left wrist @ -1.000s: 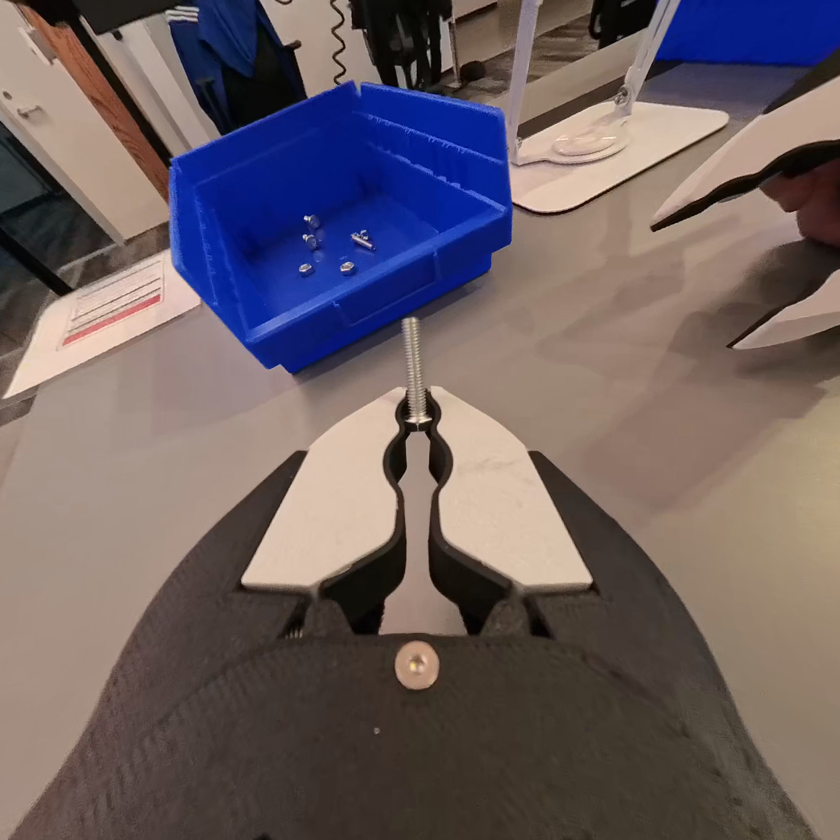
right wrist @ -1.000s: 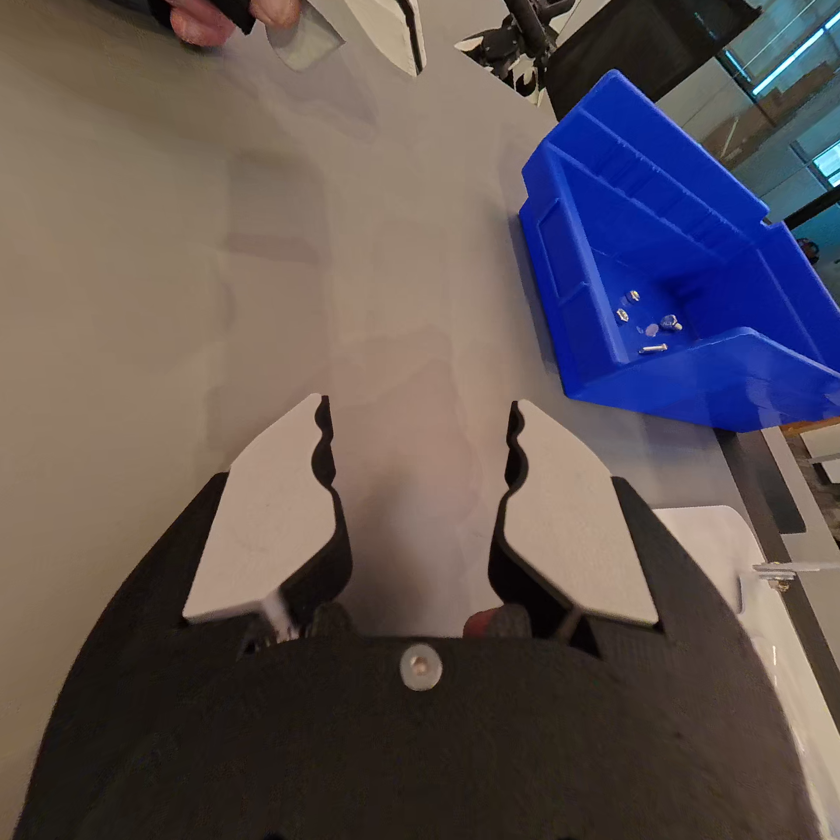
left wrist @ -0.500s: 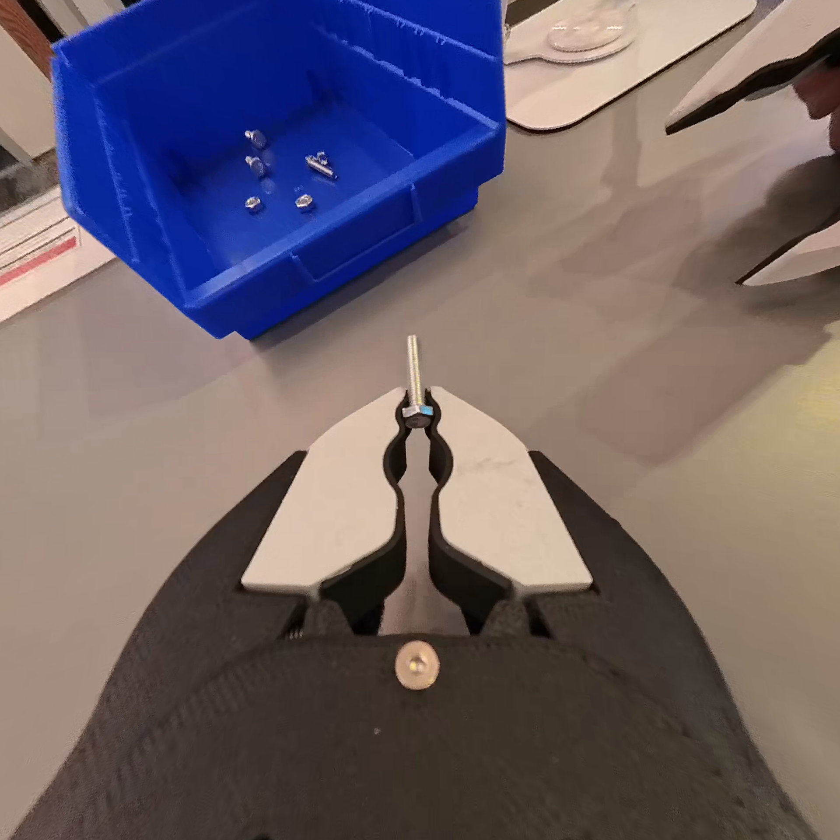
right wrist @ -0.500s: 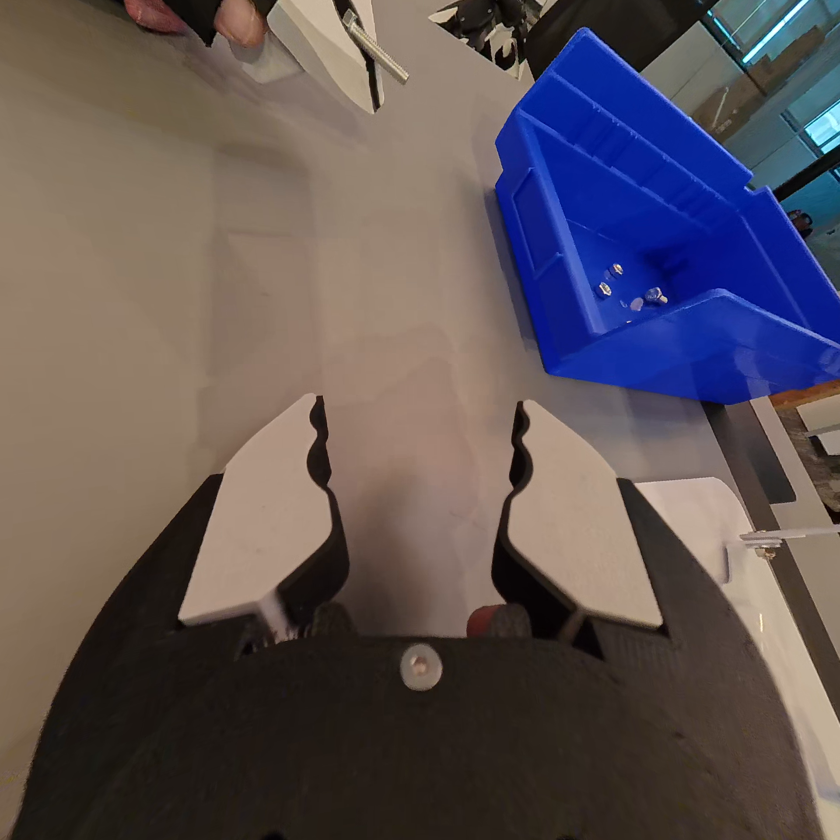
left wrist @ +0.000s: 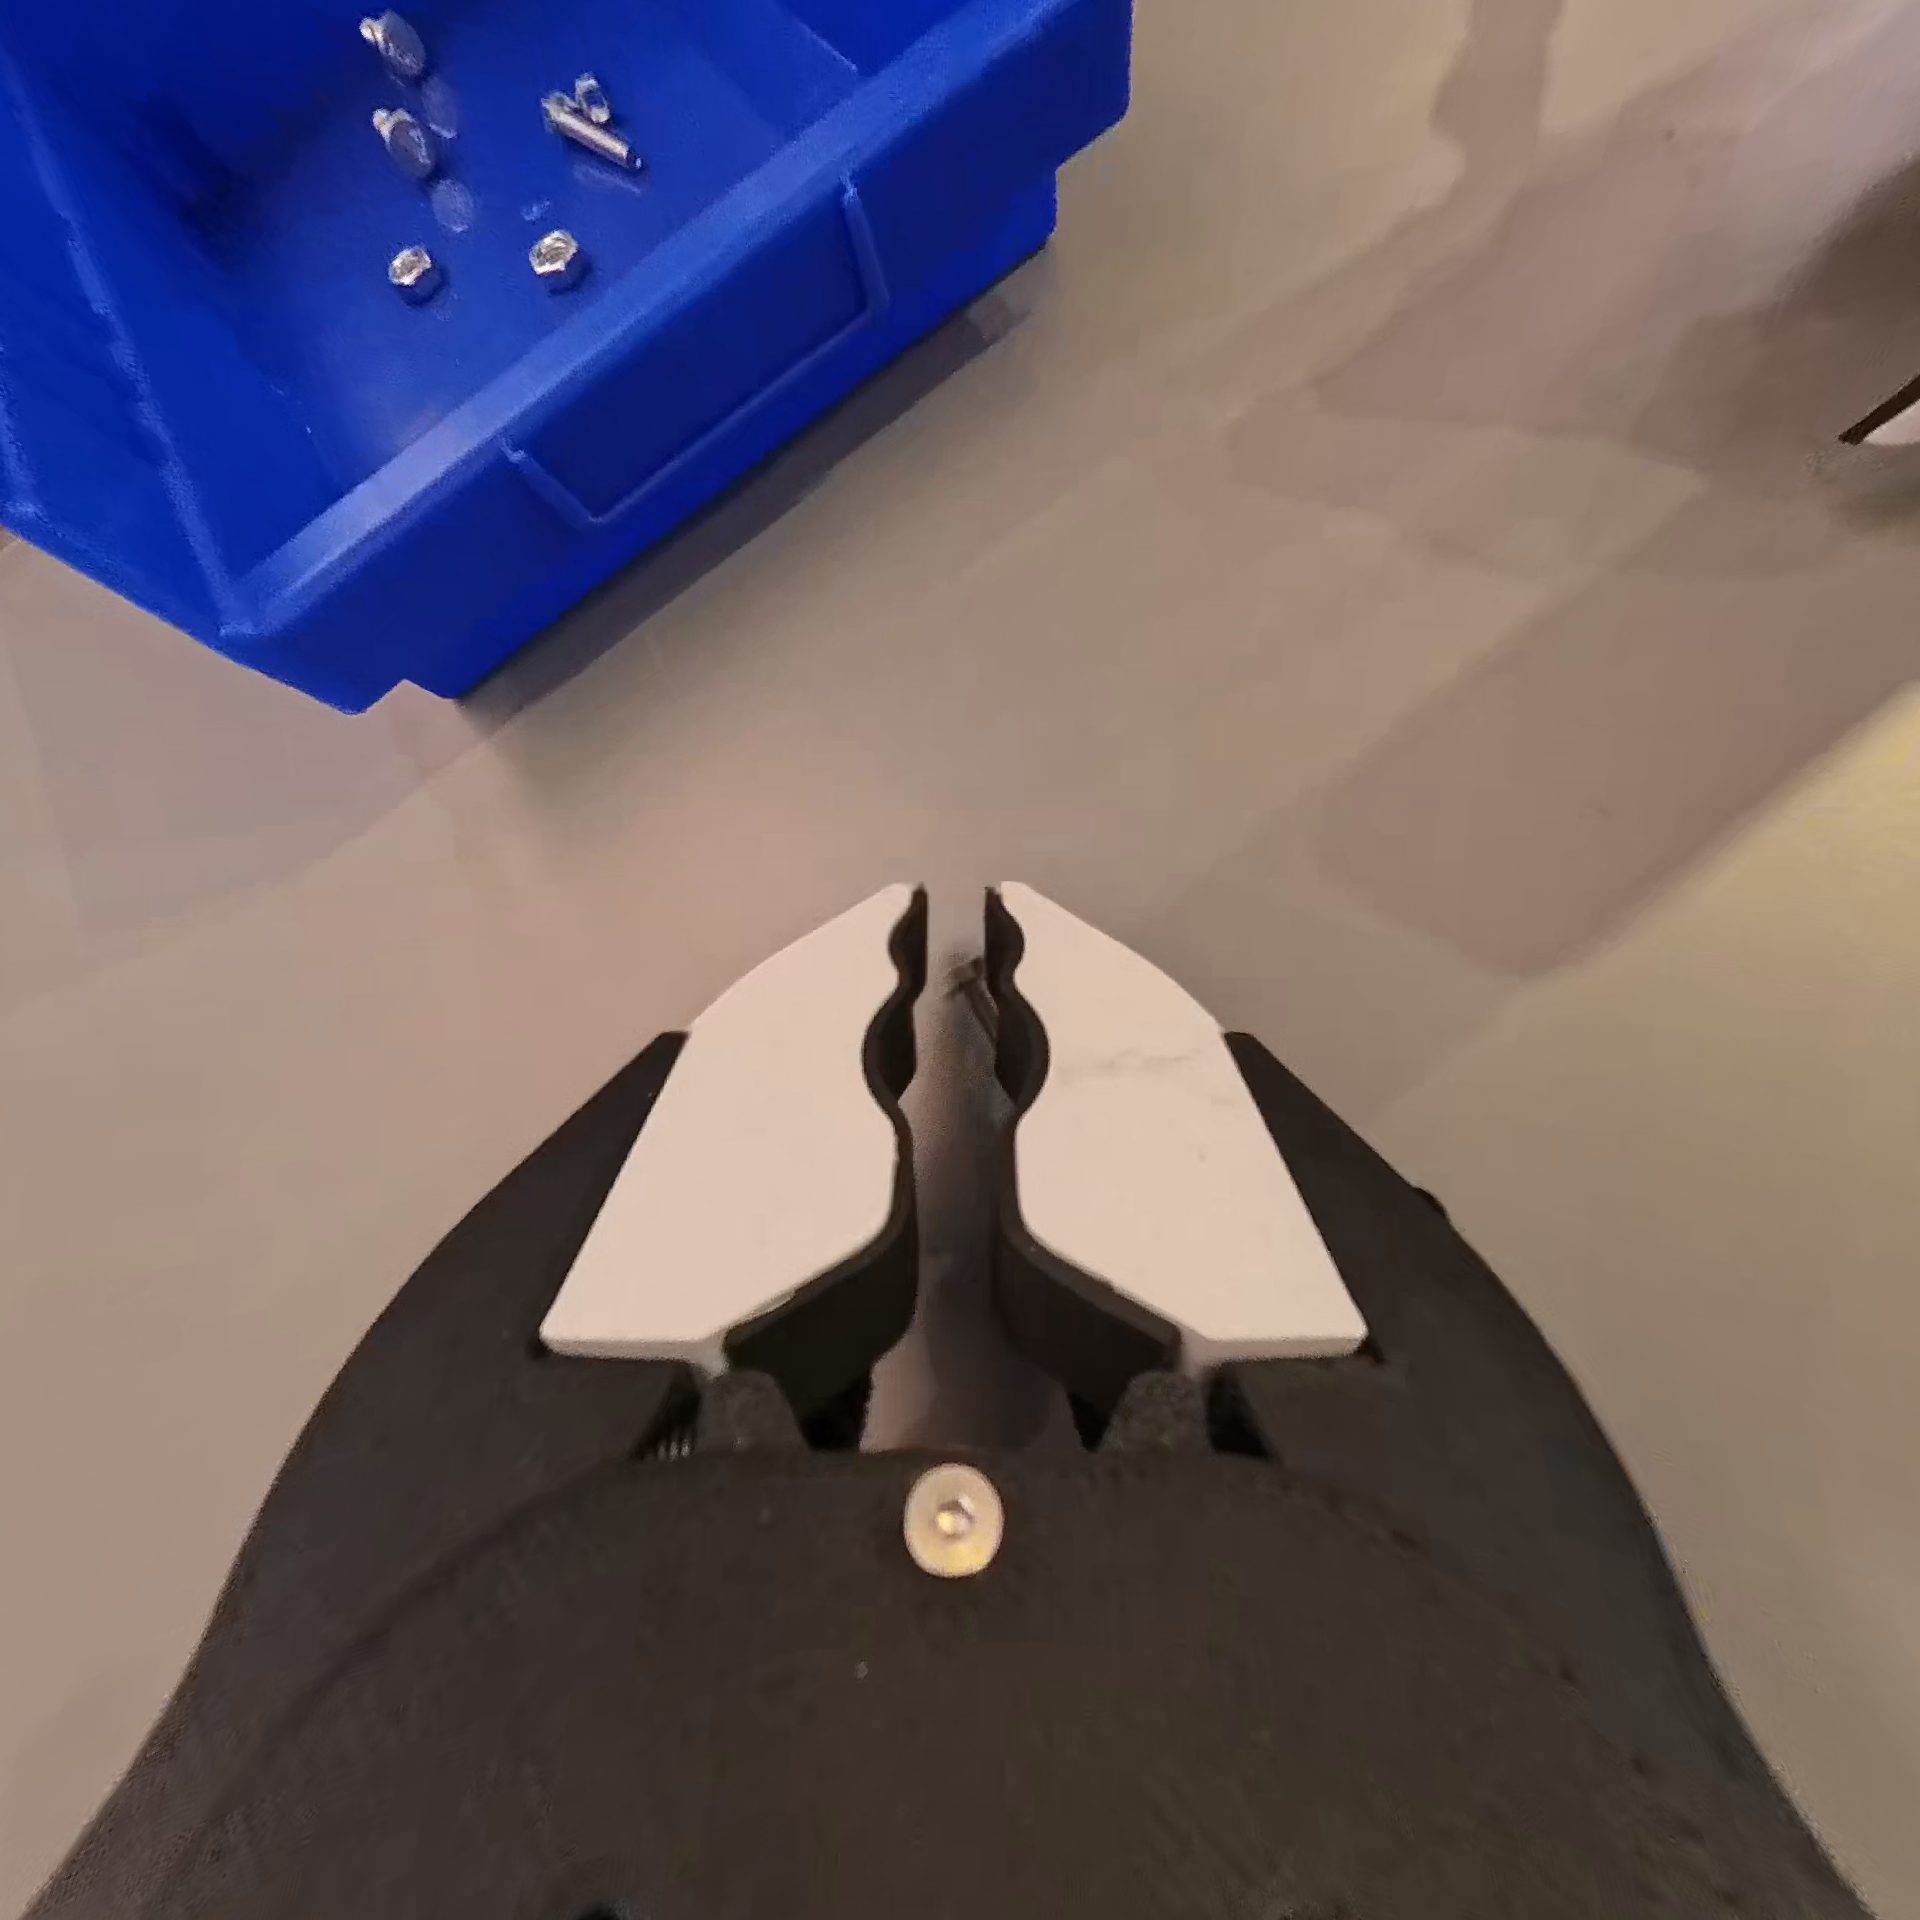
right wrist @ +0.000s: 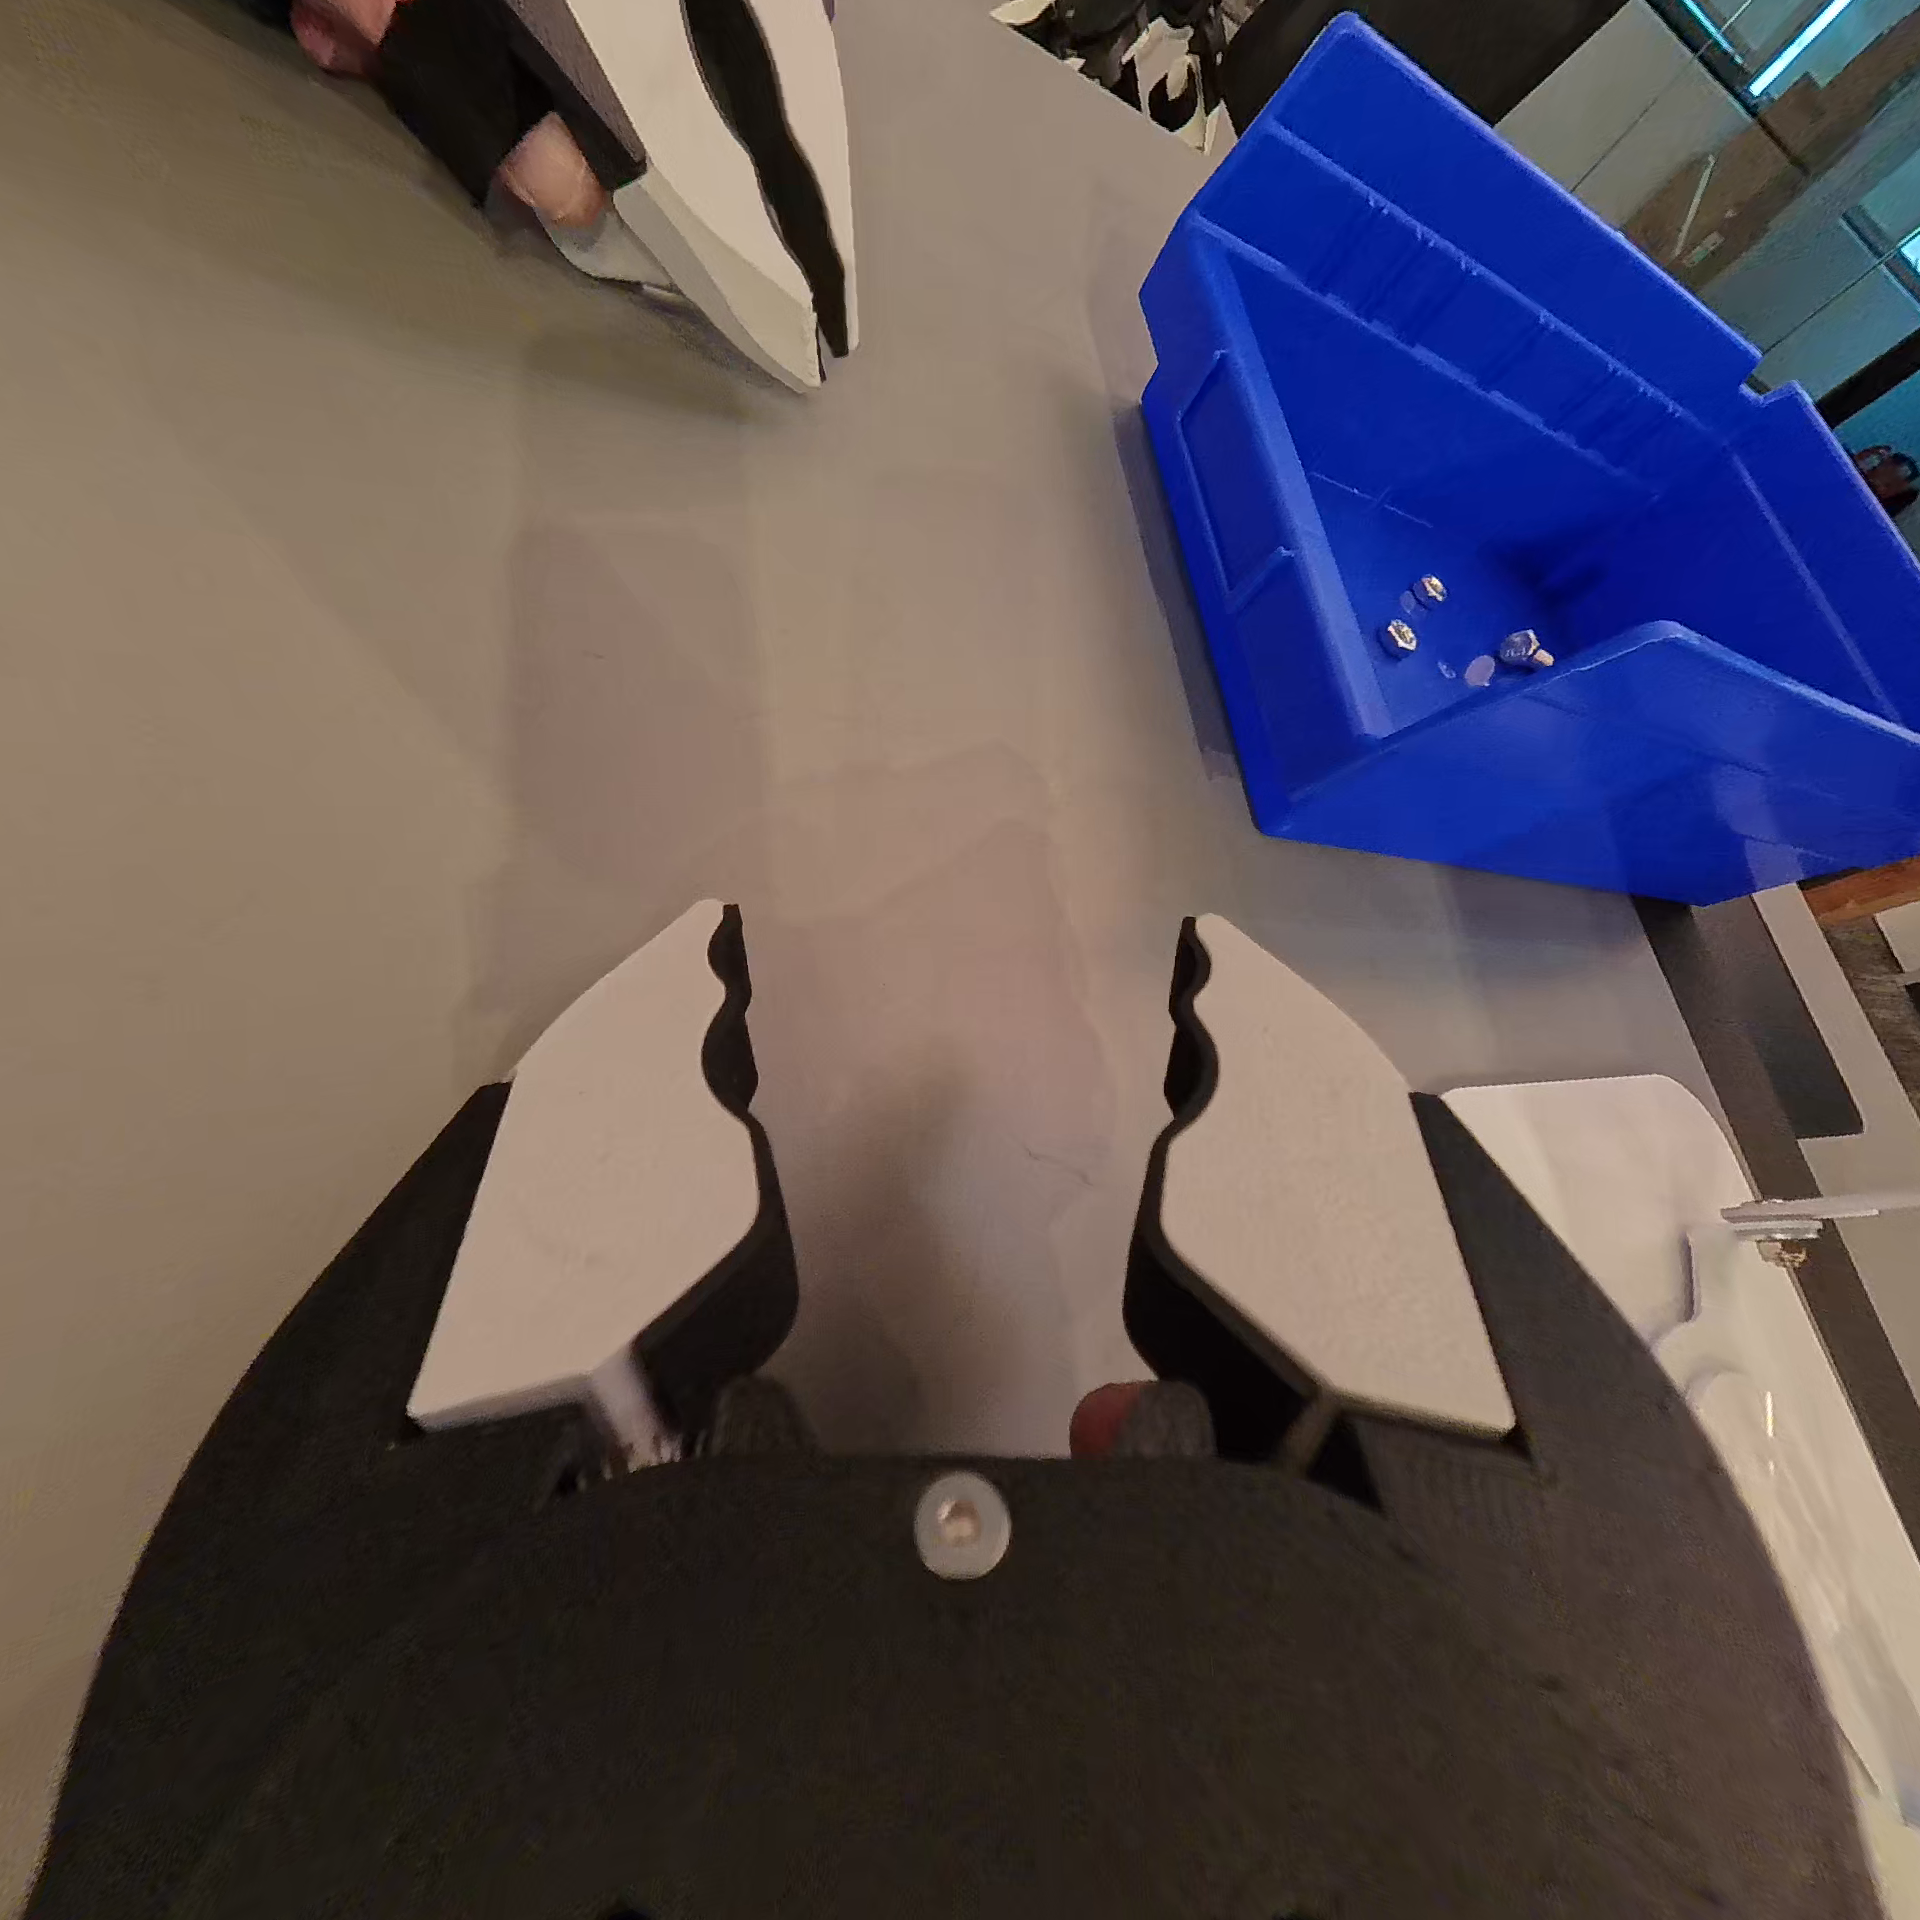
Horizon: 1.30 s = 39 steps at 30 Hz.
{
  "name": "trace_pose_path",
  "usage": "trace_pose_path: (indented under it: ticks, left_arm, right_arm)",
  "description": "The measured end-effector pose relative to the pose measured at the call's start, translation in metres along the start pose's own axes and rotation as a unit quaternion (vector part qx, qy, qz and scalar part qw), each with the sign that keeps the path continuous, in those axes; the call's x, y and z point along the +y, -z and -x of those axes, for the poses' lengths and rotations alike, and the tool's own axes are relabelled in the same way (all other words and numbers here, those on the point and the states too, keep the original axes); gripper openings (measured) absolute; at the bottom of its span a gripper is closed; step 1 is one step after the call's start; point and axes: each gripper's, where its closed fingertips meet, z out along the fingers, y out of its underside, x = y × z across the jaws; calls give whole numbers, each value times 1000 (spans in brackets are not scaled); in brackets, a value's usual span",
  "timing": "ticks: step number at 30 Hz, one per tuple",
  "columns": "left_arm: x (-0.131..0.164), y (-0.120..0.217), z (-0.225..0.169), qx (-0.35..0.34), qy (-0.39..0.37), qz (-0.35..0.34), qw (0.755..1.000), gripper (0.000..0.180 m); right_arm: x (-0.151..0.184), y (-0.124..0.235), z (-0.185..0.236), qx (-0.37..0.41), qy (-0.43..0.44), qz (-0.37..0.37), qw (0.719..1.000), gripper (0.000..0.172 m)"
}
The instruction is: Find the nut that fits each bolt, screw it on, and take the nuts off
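Note:
My left gripper [left wrist: 954, 904] points down at the grey table [left wrist: 1351, 727], its jaws a narrow gap apart with table showing between the tips. No bolt sticks out past them. A small thin dark piece [left wrist: 975, 987], blurred, lies by the right pad; the left pad does not touch it. The left gripper also shows in the right wrist view [right wrist: 821, 343], tips close to the table, with no bolt seen there. My right gripper [right wrist: 961, 920] is wide open and empty above the table. The blue bin [left wrist: 675, 343] holds several small bolts and nuts [left wrist: 556, 255]; it also shows in the right wrist view [right wrist: 1558, 790].
A white lamp base [right wrist: 1621, 1195] lies at the right table edge near my right gripper. A person's hand [right wrist: 540, 177] holds the left gripper. The other gripper's finger edge [left wrist: 1886, 452] shows at the far right of the left wrist view.
My left gripper tilted down toward the table and moved nearer the bin. Its jaws parted slightly, and the long bolt it gripped by the head no longer stands out of the tips. My right gripper stayed open.

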Motion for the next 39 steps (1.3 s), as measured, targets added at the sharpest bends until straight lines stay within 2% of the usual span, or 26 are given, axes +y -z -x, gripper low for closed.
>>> trace_pose_path:
  ticks: [1, 10, 14, 19, 23, 26, 30, 39]
  left_arm:
    - [0, 0, 0, 0, -3, 1, 1000, 8]
    - [0, 0, 1, 26, 31, -2, 999, 15]
    - [-1, 1, 4, 33, 52, -5, 998, 32]
    - [-2, 3, 16, 68, 117, -21, 991, 57]
    - [3, 11, 42, 55, 145, -43, 987, 73]
    - [14, 13, 58, 39, 162, -30, 986, 82]
    - [23, 8, 57, 17, 159, 5, 987, 83]
    - [26, 2, 49, 28, 183, 29, 982, 79]
  right_arm:
    - [0, 0, 0, 0, 0, 0, 1000, 79]
    - [0, 1, 1, -1, 7, -4, 1000, 77]
    - [0, 4, 2, -2, 14, -9, 1000, 77]
    - [7, 9, -7, -1, 18, -15, 1000, 80]
    - [14, 13, -19, 5, 34, -25, 999, 77]
    - [14, 19, -21, -1, 26, -39, 999, 79]
    - [16, 21, -15, -8, 12, -25, 1000, 90]
    - [23, 19, -17, -12, -17, 3, 1000, 92]
